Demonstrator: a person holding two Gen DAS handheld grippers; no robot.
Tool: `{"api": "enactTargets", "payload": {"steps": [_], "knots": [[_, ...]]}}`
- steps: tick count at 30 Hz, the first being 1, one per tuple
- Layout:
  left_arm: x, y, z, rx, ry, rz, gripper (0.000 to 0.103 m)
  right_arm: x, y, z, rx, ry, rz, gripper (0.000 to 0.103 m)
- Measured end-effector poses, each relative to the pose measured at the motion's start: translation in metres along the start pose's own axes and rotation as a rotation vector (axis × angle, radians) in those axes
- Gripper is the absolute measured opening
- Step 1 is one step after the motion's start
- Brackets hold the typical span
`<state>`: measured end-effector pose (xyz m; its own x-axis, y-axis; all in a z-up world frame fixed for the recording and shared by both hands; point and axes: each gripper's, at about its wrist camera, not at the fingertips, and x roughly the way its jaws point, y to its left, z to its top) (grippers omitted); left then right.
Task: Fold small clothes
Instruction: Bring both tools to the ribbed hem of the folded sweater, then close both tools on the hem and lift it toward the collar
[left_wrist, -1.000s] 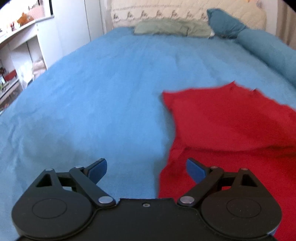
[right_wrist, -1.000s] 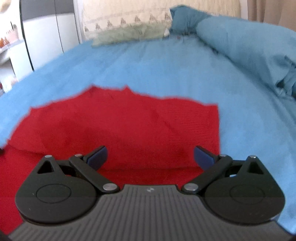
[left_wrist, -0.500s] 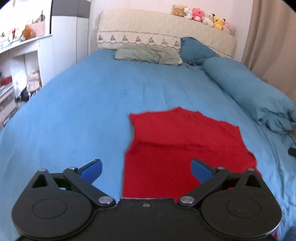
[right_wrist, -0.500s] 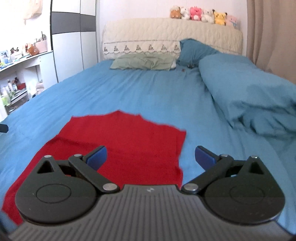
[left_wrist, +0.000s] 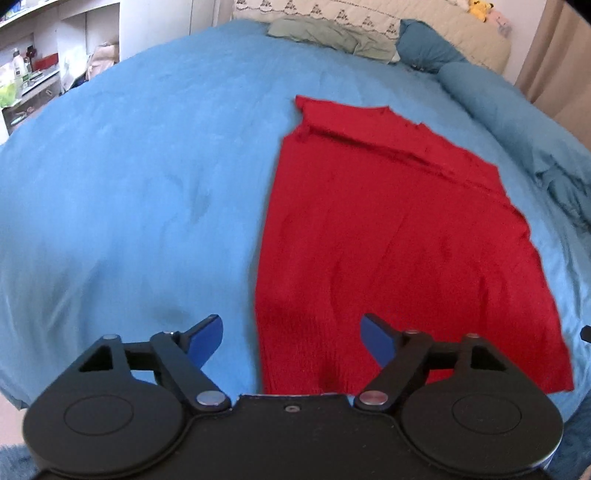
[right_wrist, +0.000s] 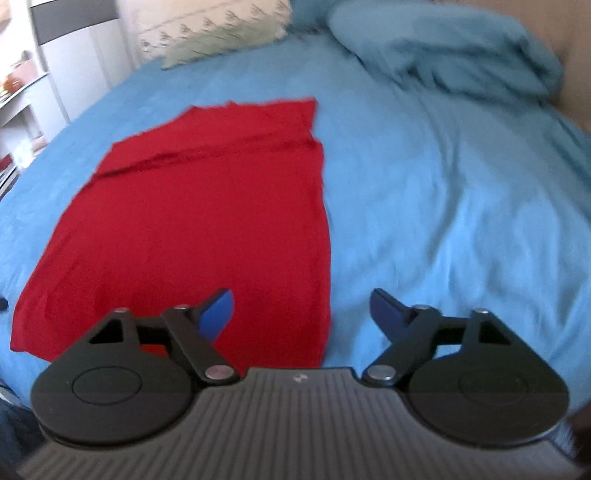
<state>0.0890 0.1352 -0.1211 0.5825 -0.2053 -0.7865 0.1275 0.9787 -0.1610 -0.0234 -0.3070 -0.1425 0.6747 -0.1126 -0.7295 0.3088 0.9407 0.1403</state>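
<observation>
The red cloth (left_wrist: 399, 240) lies flat on the blue bed (left_wrist: 129, 184), its far part doubled over along a crease. Its near hem is cut off behind the left gripper (left_wrist: 291, 334) body, and in the right wrist view the same hem disappears behind the right gripper (right_wrist: 301, 310).

Both grippers hang over the cloth's near edge, jaws spread with nothing between them; both have just been closing a little. The left one straddles the cloth's near left corner, 1 finger over bare bed. The right one straddles the near right corner, its outer finger over bed.

The right wrist view is blurred, so the cloth's weave and the pillows (right_wrist: 221, 40) past its far end are hard to make out. A rumpled duvet (right_wrist: 461, 48) lies beyond the cloth's right side.
</observation>
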Motion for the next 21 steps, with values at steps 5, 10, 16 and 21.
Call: {"api": "enactTargets", "payload": {"steps": [5,10,16,21], "knots": [[0.015,-0.003,-0.006,0.015,0.011,0.007,0.073,0.005,0.0,-0.025,0.024,0.012,-0.002,0.08],[0.029,-0.008,-0.01,0.037,0.018,0.007,0.067,0.011,0.004,-0.035,0.014,0.035,0.005,0.077],[0.03,-0.006,-0.017,0.043,0.005,0.012,0.068,0.018,0.004,-0.039,0.019,0.068,0.013,0.07],[0.03,-0.008,-0.019,0.035,0.016,0.011,0.064,0.022,0.004,-0.041,0.028,0.096,0.028,0.058]]}}
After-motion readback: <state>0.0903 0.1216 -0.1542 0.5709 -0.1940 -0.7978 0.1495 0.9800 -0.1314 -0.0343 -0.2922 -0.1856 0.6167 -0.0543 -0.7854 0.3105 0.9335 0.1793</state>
